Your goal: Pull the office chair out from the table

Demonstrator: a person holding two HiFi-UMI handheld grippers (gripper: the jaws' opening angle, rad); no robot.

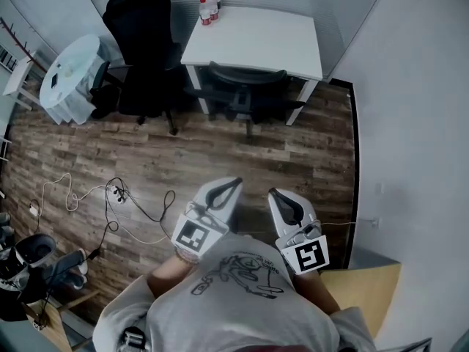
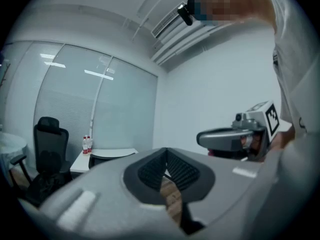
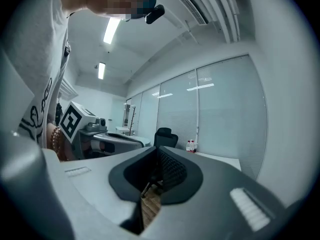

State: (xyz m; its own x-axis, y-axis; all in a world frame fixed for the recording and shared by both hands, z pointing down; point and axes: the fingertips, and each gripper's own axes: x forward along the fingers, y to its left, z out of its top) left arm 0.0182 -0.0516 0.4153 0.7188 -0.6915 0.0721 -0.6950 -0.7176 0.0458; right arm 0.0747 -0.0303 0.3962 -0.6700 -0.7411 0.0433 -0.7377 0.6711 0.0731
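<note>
A black office chair (image 1: 243, 90) is tucked under the white table (image 1: 256, 39) at the far side of the room; its back faces me. In the left gripper view only a dark sliver of the chair (image 2: 102, 157) shows under the table (image 2: 102, 154). Both grippers are held level near my body, far short of the chair. My left gripper (image 1: 236, 182) is shut with nothing in it. My right gripper (image 1: 271, 193) is shut and empty too. Each shows in the other's camera: the right gripper (image 2: 200, 138) and the left gripper (image 3: 145, 144).
A second, taller black chair (image 1: 143, 50) stands left of the table, with a round white table (image 1: 69, 68) beyond it. Water bottles (image 1: 209, 6) sit on the table's back corner. Cables (image 1: 121, 196) trail across the wood floor at left. A white wall (image 1: 410, 123) runs along the right.
</note>
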